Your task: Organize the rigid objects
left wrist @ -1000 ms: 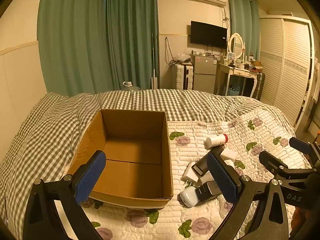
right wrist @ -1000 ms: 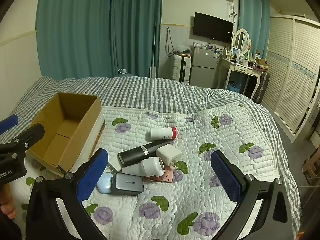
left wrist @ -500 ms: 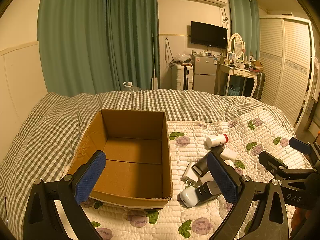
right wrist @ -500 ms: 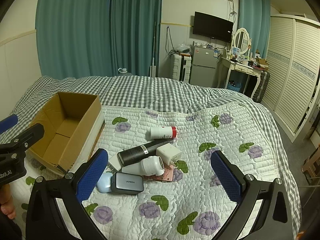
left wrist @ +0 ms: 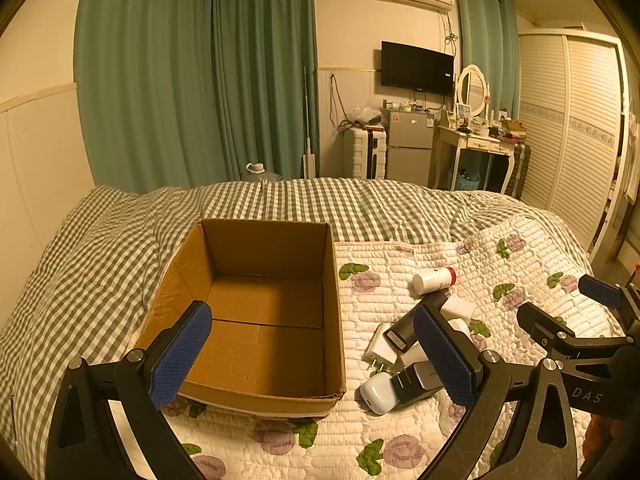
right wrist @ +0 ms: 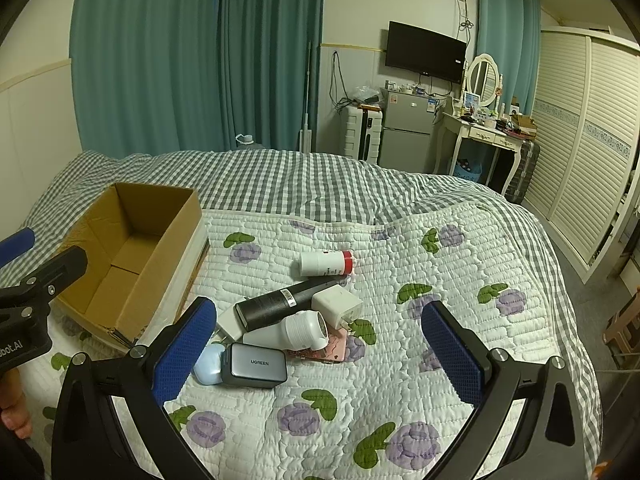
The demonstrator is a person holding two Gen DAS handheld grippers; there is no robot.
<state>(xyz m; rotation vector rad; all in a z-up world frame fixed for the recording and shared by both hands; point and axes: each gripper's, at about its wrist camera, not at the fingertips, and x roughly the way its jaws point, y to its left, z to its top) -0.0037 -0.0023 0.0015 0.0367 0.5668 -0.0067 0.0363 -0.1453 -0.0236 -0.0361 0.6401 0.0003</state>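
While both grippers' fingers [left wrist: 180,354] [right wrist: 450,350] gape wide, the brown cardboard box [left wrist: 256,312] sits empty.

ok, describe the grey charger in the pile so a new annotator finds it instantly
Start at the open cardboard box on the floral quilt; the pile of small items lies just to its right. The grey charger sits at the pile's near edge, touching a pale blue earbud case on its left. It is the only metallic grey block there, and the only item printed UGREEN.
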